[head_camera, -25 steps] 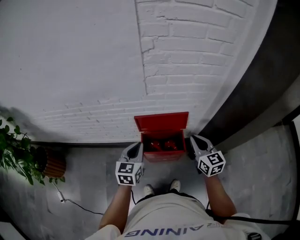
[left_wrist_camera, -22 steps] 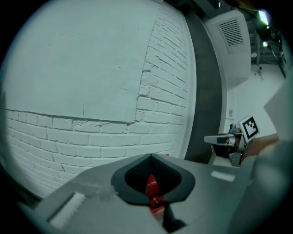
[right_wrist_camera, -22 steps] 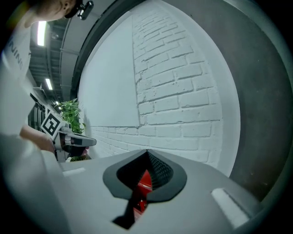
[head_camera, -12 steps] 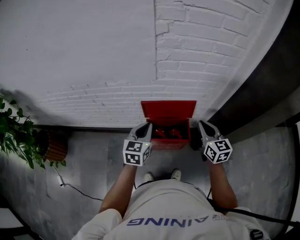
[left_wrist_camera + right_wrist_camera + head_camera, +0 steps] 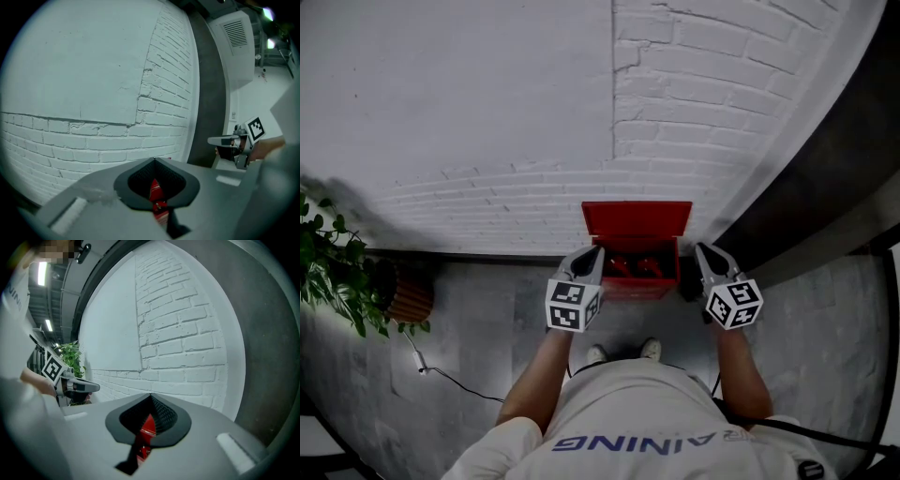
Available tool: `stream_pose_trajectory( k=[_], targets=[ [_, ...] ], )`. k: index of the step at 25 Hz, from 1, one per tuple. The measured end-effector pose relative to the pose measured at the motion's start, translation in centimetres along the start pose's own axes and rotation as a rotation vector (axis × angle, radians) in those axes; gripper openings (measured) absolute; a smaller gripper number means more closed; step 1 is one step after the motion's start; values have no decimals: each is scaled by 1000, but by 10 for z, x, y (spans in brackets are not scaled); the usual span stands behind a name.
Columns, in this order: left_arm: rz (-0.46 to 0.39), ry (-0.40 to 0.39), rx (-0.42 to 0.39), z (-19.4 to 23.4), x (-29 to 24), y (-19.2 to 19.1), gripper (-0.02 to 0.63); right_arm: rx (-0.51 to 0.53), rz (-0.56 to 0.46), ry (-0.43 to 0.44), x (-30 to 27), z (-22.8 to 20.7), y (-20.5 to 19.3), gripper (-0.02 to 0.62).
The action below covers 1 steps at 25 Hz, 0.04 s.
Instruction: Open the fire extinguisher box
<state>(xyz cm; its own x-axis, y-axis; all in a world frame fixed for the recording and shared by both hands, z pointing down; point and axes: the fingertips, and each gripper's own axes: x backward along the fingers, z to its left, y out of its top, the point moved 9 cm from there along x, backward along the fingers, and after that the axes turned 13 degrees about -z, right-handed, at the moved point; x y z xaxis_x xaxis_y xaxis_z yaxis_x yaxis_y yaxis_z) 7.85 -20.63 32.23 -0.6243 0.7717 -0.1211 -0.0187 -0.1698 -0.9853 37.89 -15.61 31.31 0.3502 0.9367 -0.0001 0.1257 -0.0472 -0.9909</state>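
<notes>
Left claw [image 5: 594, 252], right claw [image 5: 703, 249] closed; red box [image 5: 641, 287] lid [image 5: 637, 221] up.

My left gripper [image 5: 592, 253] out front, jaws closed tip to tip, my right gripper [image 5: 702, 249] level with it, well apart, jaws closed likewise, left forearm [image 5: 536, 384] and right forearm [image 5: 741, 375] bare, reaching forward and down

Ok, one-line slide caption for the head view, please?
Person stands over the open red metal fire extinguisher box at a white brick wall, left gripper and right gripper flanking it.
</notes>
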Motion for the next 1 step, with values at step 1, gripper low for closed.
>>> stream_pose_trajectory(
  k=[1],
  targets=[
    [-1, 1, 0, 0, 1, 0, 5, 1, 0, 1, 0, 1, 0, 6]
  ],
)
